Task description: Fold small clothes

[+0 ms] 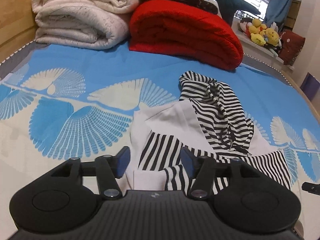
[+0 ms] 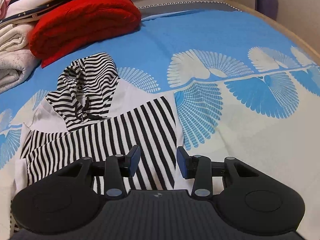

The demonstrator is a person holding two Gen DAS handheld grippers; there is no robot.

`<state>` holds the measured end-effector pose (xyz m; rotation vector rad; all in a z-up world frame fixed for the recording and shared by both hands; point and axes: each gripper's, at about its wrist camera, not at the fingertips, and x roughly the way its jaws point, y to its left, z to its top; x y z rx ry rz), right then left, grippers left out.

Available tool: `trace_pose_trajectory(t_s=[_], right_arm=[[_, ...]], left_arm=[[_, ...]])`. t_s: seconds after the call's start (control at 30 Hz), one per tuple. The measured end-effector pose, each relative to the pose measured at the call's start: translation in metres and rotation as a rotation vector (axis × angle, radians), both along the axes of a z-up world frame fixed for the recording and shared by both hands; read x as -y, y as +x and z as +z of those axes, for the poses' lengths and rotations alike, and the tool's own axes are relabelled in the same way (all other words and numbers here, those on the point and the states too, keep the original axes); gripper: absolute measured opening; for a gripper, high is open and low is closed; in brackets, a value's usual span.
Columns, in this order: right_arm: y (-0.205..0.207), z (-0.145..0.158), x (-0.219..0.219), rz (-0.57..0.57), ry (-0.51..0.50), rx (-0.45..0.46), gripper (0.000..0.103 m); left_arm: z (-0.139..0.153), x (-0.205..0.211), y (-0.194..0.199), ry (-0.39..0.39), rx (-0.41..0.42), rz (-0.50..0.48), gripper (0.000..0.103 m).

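From the left wrist view, the left gripper hangs above the near part of the striped garment, its blue pads spread apart with nothing pinched between them; cloth shows only behind the gap. The garment, black-and-white striped with plain white panels, lies crumpled on the blue patterned bedspread, towards the near edge of the bed and right of its middle, hood bunched at the far end. The step in hand looks like a fresh grasp after one fold: it goes best if the pads come down on a single outer hem rather than the loose heap, so that only one layer lifts. Along the far edge of the bed sit a folded cream blanket and a red blanket, well apart from the garment. Yellow plush toys sit on a ledge beyond the far right corner.

From the right wrist view, the right gripper hovers over the garment's right striped panel, jaws parted and empty, stripes visible through the gap. The panel's right edge lies just beside the right pad, a good place to grip. The bedspread to the right is bare. The tangled hood and its dangling cord may drag during a fold; the red blanket near it could catch it.
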<state>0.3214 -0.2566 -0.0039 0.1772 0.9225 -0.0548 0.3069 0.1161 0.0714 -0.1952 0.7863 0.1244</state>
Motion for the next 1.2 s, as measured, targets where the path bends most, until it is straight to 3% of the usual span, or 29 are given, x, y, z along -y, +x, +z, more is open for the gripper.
trace_pose_trajectory(t_s=[0.23,0.37,0.47,0.53,0.6,0.7,0.93,1.07,1.2], right_arm=[[0.009,-0.011,-0.006,0.033,0.027,-0.031,0.042],[0.016,-0.008,-0.003,0.042,0.036,-0.020,0.042],[0.022,-0.006,0.002,0.043,0.025,-0.012,0.042],[0.024,-0.005,0.005,0.047,0.024,-0.008,0.042],[0.026,-0.004,0.008,0.048,0.016,-0.002,0.042],[0.028,-0.006,0.014,0.034,0.005,-0.003,0.042],[0.033,-0.014,0.024,0.048,-0.024,-0.029,0.042],[0.036,-0.017,0.028,0.046,-0.043,-0.039,0.042],[0.037,-0.017,0.029,0.046,-0.036,-0.040,0.042]], left_arm=[[0.011,0.012,0.005,0.102,0.057,-0.111,0.067],[0.021,0.014,0.019,0.079,0.073,-0.154,0.067],[0.022,0.013,0.054,0.050,0.057,-0.151,0.066],[0.017,0.014,0.087,0.034,0.036,-0.150,0.058],[0.007,0.015,0.125,0.011,-0.004,-0.142,0.037],[-0.009,0.013,0.180,-0.042,-0.062,-0.129,0.020],[-0.038,0.021,0.287,-0.051,-0.091,-0.113,0.024],[-0.056,0.028,0.337,-0.073,-0.099,-0.094,0.045],[-0.077,0.034,0.372,-0.074,-0.124,-0.048,0.050]])
